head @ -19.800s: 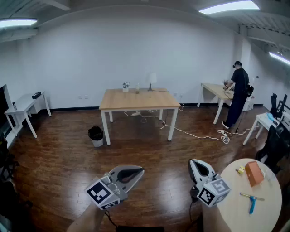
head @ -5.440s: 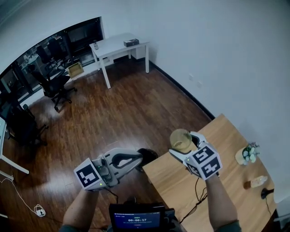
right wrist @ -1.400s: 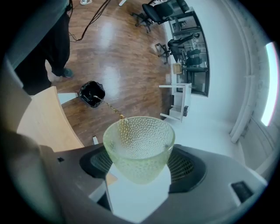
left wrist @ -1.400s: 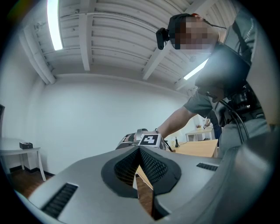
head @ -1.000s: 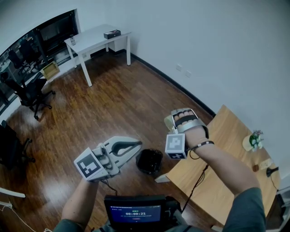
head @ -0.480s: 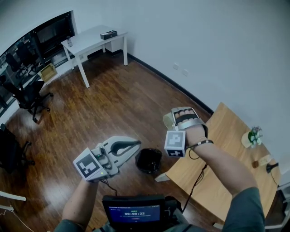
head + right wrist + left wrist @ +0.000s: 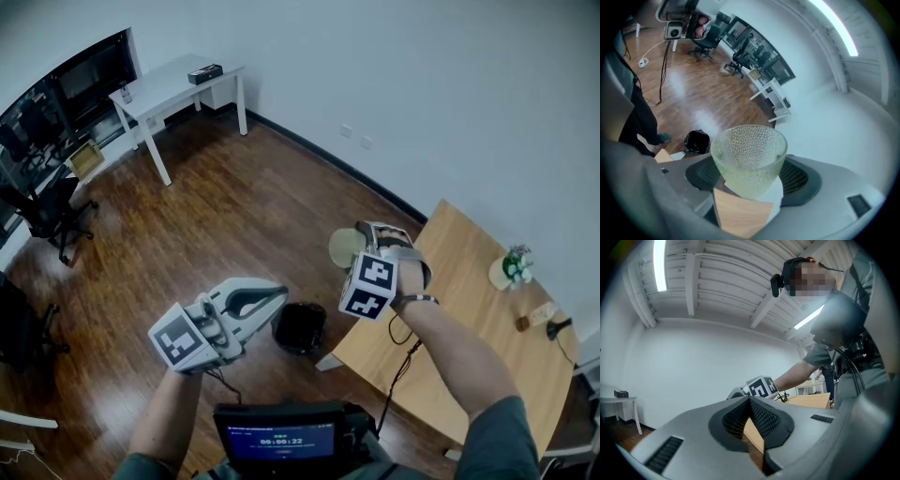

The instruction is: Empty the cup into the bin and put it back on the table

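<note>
A pale, dimpled, see-through cup (image 7: 345, 247) (image 7: 749, 159) sits between the jaws of my right gripper (image 7: 367, 242) (image 7: 750, 180), which is shut on it. Its mouth faces up toward the head camera and it looks empty. I hold it in the air beside the near corner of the wooden table (image 7: 469, 309) (image 7: 740, 216). The black bin (image 7: 298, 326) (image 7: 697, 141) stands on the floor below and to the left. My left gripper (image 7: 279, 293) (image 7: 749, 401) hovers left of the bin, its pads meeting at the tips with nothing in them.
On the far end of the wooden table stand a small plant (image 7: 514, 265), a little bottle (image 7: 534, 317) and a dark lamp foot (image 7: 560, 328). A white desk (image 7: 178, 80) and office chairs (image 7: 37, 202) lie across the wood floor. A small screen (image 7: 281, 441) hangs at my chest.
My right wrist has rolled, so the marker cube now faces up and the cup's mouth shows. The hand rose slightly. The left gripper stayed put.
</note>
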`<state>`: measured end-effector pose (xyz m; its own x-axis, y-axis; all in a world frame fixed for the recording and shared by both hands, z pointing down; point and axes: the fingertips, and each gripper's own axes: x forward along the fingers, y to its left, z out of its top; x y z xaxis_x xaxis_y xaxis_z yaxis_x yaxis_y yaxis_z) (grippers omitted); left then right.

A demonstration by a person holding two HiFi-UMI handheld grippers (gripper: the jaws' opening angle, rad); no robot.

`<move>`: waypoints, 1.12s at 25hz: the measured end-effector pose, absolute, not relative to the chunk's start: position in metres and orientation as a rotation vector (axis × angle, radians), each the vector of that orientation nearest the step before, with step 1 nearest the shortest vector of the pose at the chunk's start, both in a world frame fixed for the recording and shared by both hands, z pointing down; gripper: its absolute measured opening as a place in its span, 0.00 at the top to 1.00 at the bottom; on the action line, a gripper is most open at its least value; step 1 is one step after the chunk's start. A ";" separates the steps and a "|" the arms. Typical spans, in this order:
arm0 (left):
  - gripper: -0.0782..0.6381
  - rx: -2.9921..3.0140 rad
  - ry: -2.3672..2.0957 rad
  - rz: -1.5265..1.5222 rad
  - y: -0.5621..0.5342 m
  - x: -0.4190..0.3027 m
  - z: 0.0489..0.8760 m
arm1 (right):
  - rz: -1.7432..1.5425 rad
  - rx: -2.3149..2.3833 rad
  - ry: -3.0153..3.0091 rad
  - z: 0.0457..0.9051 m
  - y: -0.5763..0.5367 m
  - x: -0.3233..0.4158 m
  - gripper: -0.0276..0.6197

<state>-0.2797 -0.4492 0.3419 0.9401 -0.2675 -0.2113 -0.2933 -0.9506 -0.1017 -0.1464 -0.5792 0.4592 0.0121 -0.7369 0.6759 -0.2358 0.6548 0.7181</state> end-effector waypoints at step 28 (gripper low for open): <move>0.89 -2.940 0.491 0.323 -0.422 -0.236 0.319 | 0.168 1.074 -2.253 0.419 -0.543 -0.133 0.37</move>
